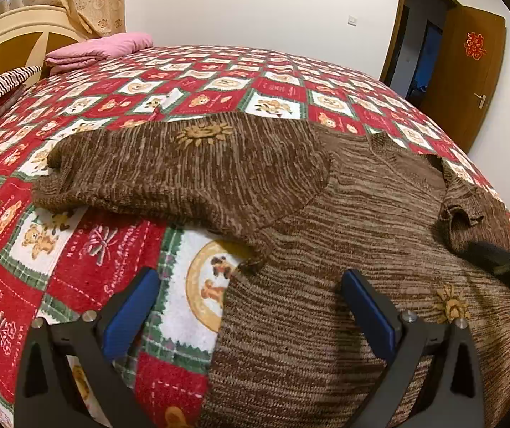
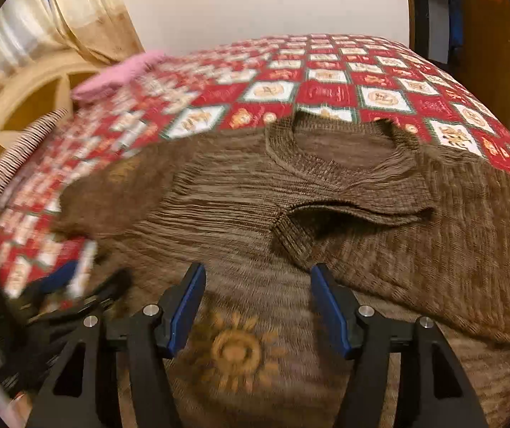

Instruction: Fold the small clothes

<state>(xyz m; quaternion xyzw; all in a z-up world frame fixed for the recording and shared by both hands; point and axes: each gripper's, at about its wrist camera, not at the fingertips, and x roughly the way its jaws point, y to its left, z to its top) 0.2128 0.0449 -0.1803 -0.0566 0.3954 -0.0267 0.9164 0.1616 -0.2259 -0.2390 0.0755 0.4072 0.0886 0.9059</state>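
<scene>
In the left wrist view, the left hand-held gripper (image 1: 249, 297) sits at the bottom of the frame with its blue-padded jaws spread wide and nothing between them, one pad over the patchwork teddy-bear quilt (image 1: 87, 249), the other over the brown knit sweater (image 1: 326, 214). The sweater fills the centre and right, one sleeve (image 1: 183, 174) stretching left. A pink folded blanket (image 1: 98, 50) lies upper left, a wooden door (image 1: 468, 75) upper right. In the right wrist view, the right hand-held gripper (image 2: 258, 301) is likewise wide open and empty at bottom centre, above the sweater's sun motif (image 2: 237, 351); the other sleeve's cuff (image 2: 290, 235) lies folded across the chest, below the neckline (image 2: 333, 142).
</scene>
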